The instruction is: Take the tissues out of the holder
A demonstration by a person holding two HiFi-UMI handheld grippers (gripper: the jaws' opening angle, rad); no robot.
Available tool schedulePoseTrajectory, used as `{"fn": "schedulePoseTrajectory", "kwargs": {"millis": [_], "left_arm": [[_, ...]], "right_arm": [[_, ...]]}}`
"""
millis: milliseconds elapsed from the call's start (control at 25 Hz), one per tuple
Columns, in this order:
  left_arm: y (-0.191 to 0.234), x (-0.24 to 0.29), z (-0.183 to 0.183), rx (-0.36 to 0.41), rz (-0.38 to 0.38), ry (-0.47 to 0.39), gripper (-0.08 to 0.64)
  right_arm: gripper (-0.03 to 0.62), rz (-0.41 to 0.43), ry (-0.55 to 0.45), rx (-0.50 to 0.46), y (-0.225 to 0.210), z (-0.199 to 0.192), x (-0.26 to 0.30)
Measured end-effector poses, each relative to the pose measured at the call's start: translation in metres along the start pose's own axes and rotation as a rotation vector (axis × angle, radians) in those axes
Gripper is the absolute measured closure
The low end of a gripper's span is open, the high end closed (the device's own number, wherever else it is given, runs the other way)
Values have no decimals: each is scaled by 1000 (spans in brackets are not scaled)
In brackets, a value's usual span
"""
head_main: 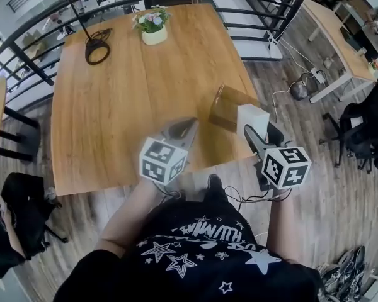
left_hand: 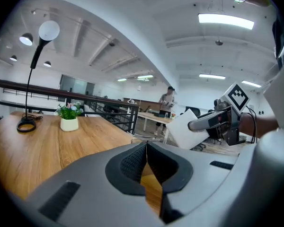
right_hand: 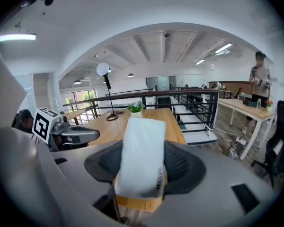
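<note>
Farther back, leaves plant pot [head_main: 154, 36] and lamp [left_hand: 49, 30] on table [head_main: 113, 106]. Pinches tissue pack [right_hand: 142, 145] in right gripper [right_hand: 141, 163], left gripper [left_hand: 146, 145] pressed together. Hides holder [head_main: 225, 109] partly behind pack.

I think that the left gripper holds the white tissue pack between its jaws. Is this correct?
Not quite. The right gripper holds the white tissue pack between its jaws, as the right gripper view shows. The left gripper has its jaws together with nothing between them.
</note>
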State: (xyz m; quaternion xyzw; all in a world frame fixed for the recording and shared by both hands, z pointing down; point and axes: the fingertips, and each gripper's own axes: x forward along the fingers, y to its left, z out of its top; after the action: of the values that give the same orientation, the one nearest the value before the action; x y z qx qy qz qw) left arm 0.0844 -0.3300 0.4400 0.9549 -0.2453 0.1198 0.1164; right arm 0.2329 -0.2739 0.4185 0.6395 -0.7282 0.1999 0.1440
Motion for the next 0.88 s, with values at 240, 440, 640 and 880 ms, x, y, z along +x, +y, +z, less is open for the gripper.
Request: {"fn": "schedulePoseTrajectory", "kwargs": {"millis": [240,440,640,880], "left_arm": [[-17,-12,-12,26,-91,29,545],[-30,-24,-25,38,-156,58,545],[-50,-26,-28,48,-191,59,545],[-73,-30,-28,50,-177,42,545]], "right_arm": [[336,-56,-12,124,14,-34,-29],[336,-73,-10,153,36,-58,-49],[336,-97,18,107,43,-76,-67],[337,-105,10,48,38,-81,-87]]}}
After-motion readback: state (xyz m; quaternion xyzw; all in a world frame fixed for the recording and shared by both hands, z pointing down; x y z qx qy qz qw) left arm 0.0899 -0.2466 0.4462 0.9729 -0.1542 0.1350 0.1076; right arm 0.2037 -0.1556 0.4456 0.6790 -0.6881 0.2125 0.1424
